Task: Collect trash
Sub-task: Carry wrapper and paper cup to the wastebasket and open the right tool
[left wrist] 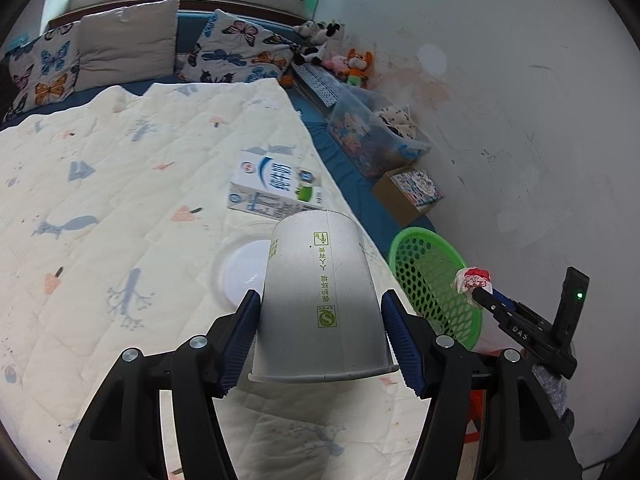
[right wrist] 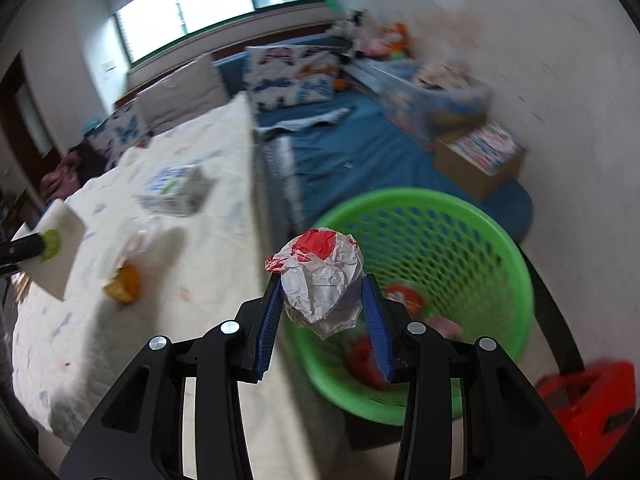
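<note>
My left gripper [left wrist: 320, 320] is shut on a white paper cup [left wrist: 320, 292], held bottom-away over the quilted bed cover [left wrist: 120, 200]. My right gripper [right wrist: 322, 304] is shut on a crumpled white-and-red paper wrapper [right wrist: 320, 280], which hangs over the near left rim of the green mesh basket [right wrist: 480, 236]. In the left wrist view the same wrapper [left wrist: 472, 278] shows at the basket [left wrist: 436, 280] beside the bed. The cup [right wrist: 56, 248] appears at the left edge of the right wrist view. Some red and pale trash lies inside the basket.
On the cover lie a milk carton [left wrist: 276, 188], a clear plastic lid [left wrist: 240, 276] and an orange scrap in clear wrap [right wrist: 124, 284]. A blue mat [right wrist: 360, 152], a cardboard box [right wrist: 480, 164], a plastic bin and soft toys line the wall. A red object [right wrist: 592, 404] sits near the basket.
</note>
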A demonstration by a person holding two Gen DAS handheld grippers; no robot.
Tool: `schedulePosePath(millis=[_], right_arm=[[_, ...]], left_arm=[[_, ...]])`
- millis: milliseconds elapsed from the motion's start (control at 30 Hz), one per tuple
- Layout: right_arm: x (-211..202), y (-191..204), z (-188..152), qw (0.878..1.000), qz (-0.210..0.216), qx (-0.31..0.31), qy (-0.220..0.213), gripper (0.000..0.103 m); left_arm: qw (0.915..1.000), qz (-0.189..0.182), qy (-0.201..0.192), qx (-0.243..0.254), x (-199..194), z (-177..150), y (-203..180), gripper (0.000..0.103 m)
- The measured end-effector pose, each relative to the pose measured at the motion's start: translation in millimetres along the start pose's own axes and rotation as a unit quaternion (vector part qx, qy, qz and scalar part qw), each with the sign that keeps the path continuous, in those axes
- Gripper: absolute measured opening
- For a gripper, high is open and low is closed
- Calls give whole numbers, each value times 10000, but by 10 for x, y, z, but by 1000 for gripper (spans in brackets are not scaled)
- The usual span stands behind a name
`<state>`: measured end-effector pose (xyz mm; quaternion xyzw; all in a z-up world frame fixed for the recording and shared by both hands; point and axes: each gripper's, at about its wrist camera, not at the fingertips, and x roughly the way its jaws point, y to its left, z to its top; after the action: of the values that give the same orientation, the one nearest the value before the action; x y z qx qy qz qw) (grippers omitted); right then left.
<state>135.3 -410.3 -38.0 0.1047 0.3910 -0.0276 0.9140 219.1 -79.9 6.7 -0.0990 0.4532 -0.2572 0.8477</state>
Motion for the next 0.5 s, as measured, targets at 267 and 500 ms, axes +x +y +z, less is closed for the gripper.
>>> schedulePosePath(millis=[267,500], right_arm=[[146,-414,-137,9985,-48,507,214,44],[198,-541,-161,9973,-39,702,210,51]], left_arm=[[9994,-82,189,275,215,72,-352,60],[9979,-189,363,497,442,113,-667,60]])
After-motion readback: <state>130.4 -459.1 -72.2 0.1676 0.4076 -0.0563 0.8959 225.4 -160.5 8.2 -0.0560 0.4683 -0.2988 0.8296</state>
